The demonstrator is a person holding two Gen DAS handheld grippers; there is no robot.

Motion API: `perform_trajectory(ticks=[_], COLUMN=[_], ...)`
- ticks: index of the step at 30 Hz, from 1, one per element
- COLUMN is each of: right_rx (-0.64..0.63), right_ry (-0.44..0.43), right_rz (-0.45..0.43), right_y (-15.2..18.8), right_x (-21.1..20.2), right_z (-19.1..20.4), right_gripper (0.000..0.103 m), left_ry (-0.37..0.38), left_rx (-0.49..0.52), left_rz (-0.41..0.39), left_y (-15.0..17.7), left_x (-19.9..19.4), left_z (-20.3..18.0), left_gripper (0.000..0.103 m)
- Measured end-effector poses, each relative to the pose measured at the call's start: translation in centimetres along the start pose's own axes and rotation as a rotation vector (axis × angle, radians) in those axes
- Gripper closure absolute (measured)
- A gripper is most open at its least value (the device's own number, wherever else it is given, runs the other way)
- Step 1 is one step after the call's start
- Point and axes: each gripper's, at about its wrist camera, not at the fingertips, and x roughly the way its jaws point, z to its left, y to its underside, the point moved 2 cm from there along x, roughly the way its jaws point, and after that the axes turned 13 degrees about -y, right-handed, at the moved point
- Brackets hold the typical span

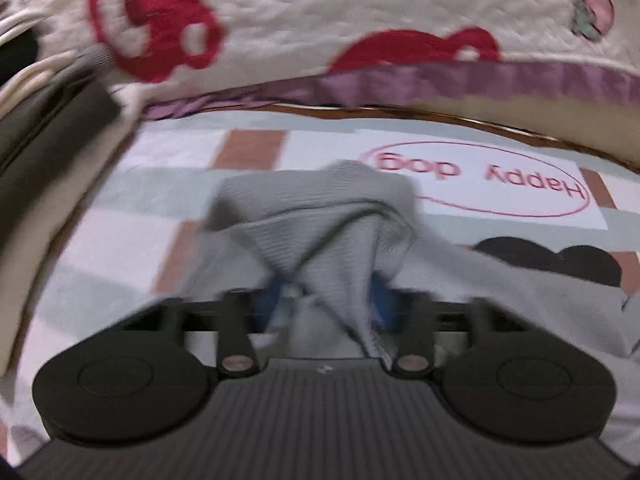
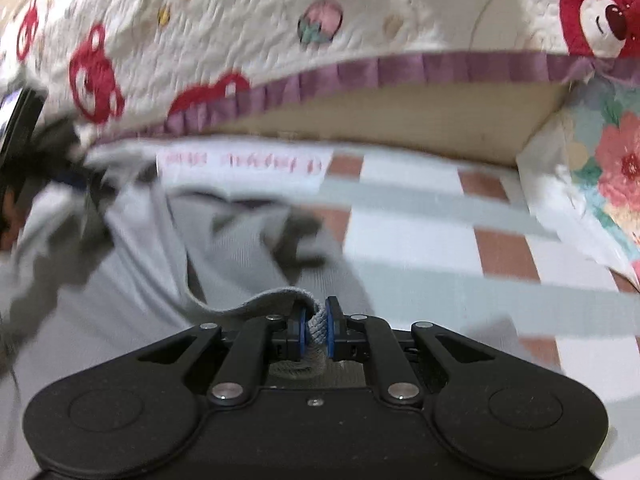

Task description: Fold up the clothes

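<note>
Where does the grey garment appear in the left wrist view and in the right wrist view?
Left wrist: grey garment bunched at centre, running into the tongs.
Right wrist: grey garment fills the lower left, its edge pinched in the tongs.
Shared landmark: purple frill of the bear-print quilt.

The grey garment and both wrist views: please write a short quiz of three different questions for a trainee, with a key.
1. True or false: the right claw is shut on a ribbed edge of the grey garment.
2. Multiple choice: the words printed on the checked sheet beyond the left claw read: A) Happy dog B) Happy cat C) Good day
3. Fill in: the quilt with red bears has a ____ coloured frill along its edge.

Key: 1 true; 2 A; 3 purple.
</note>
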Motion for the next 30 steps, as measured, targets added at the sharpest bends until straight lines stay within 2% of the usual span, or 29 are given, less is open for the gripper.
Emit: perform_trajectory(ticks=[1, 3, 5, 7, 8, 11, 12, 14, 15, 16, 18, 20, 24, 27, 30], right_rx=[0.012, 0.058, 0.105, 0.129, 0.116, 0.016, 0.008, -0.001, 0.028, 0.060, 0.105, 0.141, 0.123, 0.111, 0.095], right_ry=[-0.014, -0.063, -0.153, -0.244, -0.256, -0.165, -0.134, -0.076, -0.074, -0.072, -0.082, -0.099, -0.118, -0.130, -0.139], right_rz=[-0.024, -0.086, -0.142, -0.160, -0.130, 0.004, 0.028, 0.072, 0.058, 0.039, 0.011, -0.008, 0.016, 0.025, 0.032], right_y=[-0.9, -2.9, -4.4, -5.1, -4.8, -2.2, -1.5, -0.2, -0.2, -0.5, -1.2, -1.8, -1.7, -1.4, -1.1], right_x=[-0.2, -1.3, -3.2, -5.0, -5.3, -4.9, -4.3, -3.2, -3.0, -2.8, -2.5, -2.3, -1.9, -2.2, -2.4], right_z=[-0.2, -0.4, -0.3, 0.3, 0.7, 1.2, 0.9, 0.2, -0.4, -0.8, -1.3, -1.6, -1.0, -0.6, -0.2], right_gripper=[0.091, 0.091, 0.091, 0.092, 0.092, 0.092, 0.092, 0.092, 0.092, 0.092, 0.092, 0.092, 0.091, 0.091, 0.091], left_ry=[-0.010, -0.029, -0.053, -0.078, -0.070, -0.037, -0.026, -0.004, 0.007, 0.027, 0.082, 0.134, 0.156, 0.026, -0.066], left_rx=[-0.011, -0.033, -0.076, -0.134, -0.162, -0.228, -0.216, -0.187, -0.172, -0.145, -0.079, -0.004, 0.179, 0.297, 0.435], left_rz=[-0.002, -0.007, -0.002, 0.016, 0.032, 0.076, 0.055, 0.007, -0.017, -0.052, -0.119, -0.167, -0.151, -0.141, -0.161], left_y=[0.6, 1.7, 3.4, 5.3, 6.4, 9.3, 9.2, 8.7, 8.5, 7.9, 6.2, 4.8, 3.3, 3.2, 4.0], left_x=[-0.6, -1.8, -3.2, -4.7, -5.1, -6.0, -6.0, -6.1, -6.1, -6.4, -7.1, -7.6, -5.7, -3.2, -1.2], left_z=[1.1, 3.3, 5.3, 7.5, 8.3, 10.3, 10.1, 9.5, 9.3, 8.5, 6.8, 5.0, 0.9, -1.0, -1.9], left_gripper=[0.097, 0.100, 0.101, 0.101, 0.101, 0.099, 0.097, 0.092, 0.083, 0.068, 0.046, 0.044, 0.044, 0.042, 0.044])
